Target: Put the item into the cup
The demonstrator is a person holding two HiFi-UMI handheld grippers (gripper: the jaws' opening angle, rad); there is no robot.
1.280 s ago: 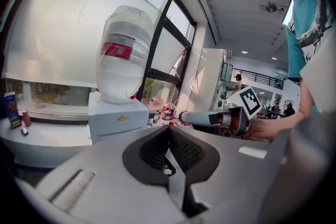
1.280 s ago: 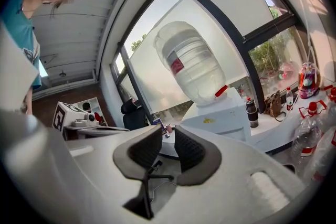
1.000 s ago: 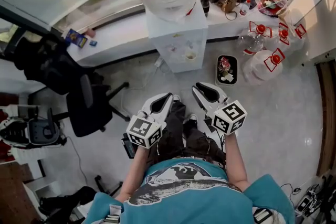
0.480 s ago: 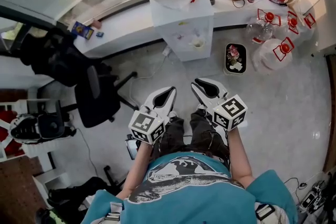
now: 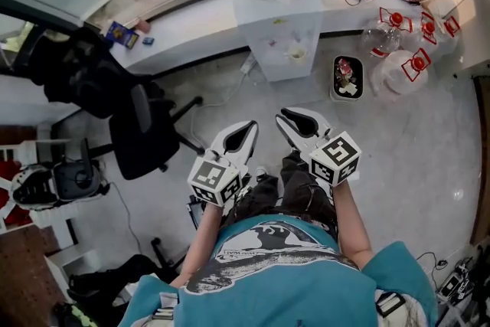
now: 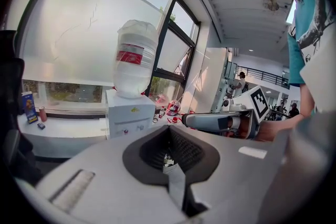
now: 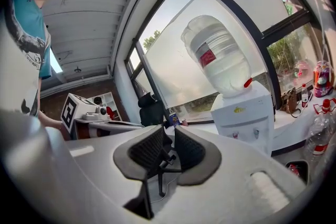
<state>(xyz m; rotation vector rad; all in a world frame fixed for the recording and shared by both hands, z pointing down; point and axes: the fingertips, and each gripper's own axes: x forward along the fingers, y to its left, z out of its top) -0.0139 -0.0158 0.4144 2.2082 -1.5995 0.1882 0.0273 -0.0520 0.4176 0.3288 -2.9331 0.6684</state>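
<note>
Parted fingers (image 7: 148, 150) before water dispenser (image 7: 244, 113)

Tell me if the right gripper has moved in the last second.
Yes. The right gripper has drawn back slightly from the water dispenser, toward the person.

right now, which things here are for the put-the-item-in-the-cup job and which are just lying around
For the job: left gripper, right gripper, what looks like a cup on the water dispenser.

Lying about: office chair, red-handled water bottles, floor tray, blue box on the sill.
</note>
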